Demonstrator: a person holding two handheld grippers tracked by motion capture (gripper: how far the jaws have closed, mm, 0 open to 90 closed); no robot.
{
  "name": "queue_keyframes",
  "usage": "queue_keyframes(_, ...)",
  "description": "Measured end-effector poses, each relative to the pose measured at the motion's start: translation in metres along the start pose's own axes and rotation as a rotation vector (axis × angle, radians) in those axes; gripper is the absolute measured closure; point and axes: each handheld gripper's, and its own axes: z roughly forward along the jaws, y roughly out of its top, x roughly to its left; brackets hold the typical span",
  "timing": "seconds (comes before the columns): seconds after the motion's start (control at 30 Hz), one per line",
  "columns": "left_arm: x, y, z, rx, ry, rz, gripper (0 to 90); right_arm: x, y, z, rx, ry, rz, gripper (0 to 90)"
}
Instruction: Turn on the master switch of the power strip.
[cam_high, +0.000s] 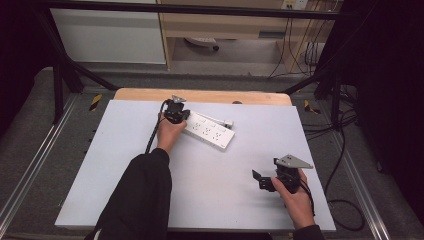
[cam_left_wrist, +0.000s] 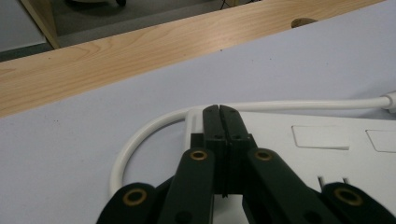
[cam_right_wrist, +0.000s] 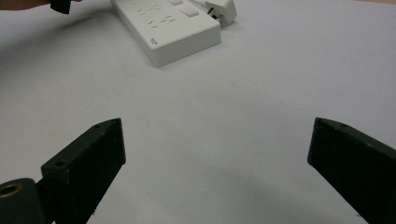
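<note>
A white power strip (cam_high: 209, 131) is seen lying flat on the pale table (cam_high: 125, 165), towards its far edge and slightly left of the middle, set at a slant. A white cable (cam_left_wrist: 154, 128) is seen curving out from the strip's left end and running along its far side, and a white plug (cam_right_wrist: 222, 9) is laid just beside the strip's far right corner.

The left gripper (cam_high: 176, 113) is held at the strip's left end by the person's left hand (cam_high: 170, 134), whose forearm is covered by a black sleeve (cam_high: 142, 195). In the left gripper view its fingers (cam_left_wrist: 212, 123) are pressed together with nothing caught between them, and their tips are placed over the strip's end, close to where the cable leaves it. Whether the tips are touching the strip's surface cannot be told.

The right gripper (cam_high: 264, 181) is held by the right hand (cam_high: 297, 197) well apart from the strip, on the near right side of it, low over bare table. Its fingers (cam_right_wrist: 95, 156) are spread wide and are pointed back towards the strip, with nothing between them.

A strip of bare wood (cam_high: 200, 95) is shown along the table's far edge, beyond the power strip.
</note>
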Motion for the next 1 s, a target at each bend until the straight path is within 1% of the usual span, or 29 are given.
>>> queue_keyframes(0.17, -0.0004, -0.0003, 0.0000, -0.005, 0.003, 0.003, 90.0, -0.0003, 0.0001, 0.0000, -0.001, -0.001, 0.001, 4.6)
queue_keyframes(0.3, 0.0002, -0.0007, -0.0007, -0.012, 0.001, -0.011, 90.0, -0.0001, 0.0002, -0.0001, -0.002, 0.001, 0.001, 4.7)
queue_keyframes(0.4, -0.0012, -0.0003, -0.0008, -0.015, 0.005, -0.007, 90.0, -0.0002, 0.0003, -0.0001, -0.003, 0.000, 0.003, 4.6)
queue_keyframes(0.47, -0.0014, 0.0000, -0.0010, -0.018, 0.006, -0.011, 90.0, -0.0002, 0.0005, -0.0005, -0.003, 0.001, 0.003, 4.6)
queue_keyframes(0.63, -0.0026, 0.0006, -0.0016, -0.020, -0.005, -0.010, 90.0, 0.0000, 0.0007, -0.0009, -0.005, 0.001, 0.004, 4.5)
queue_keyframes(0.8, -0.0056, 0.0035, -0.0045, -0.046, -0.012, -0.011, 90.0, -0.0004, 0.0010, -0.0011, -0.011, -0.002, 0.003, 4.5)
queue_keyframes(1.0, -0.0080, 0.0052, -0.0090, -0.046, -0.028, -0.005, 90.0, 0.0012, 0.0013, -0.0008, -0.009, 0.001, 0.002, 4.5)
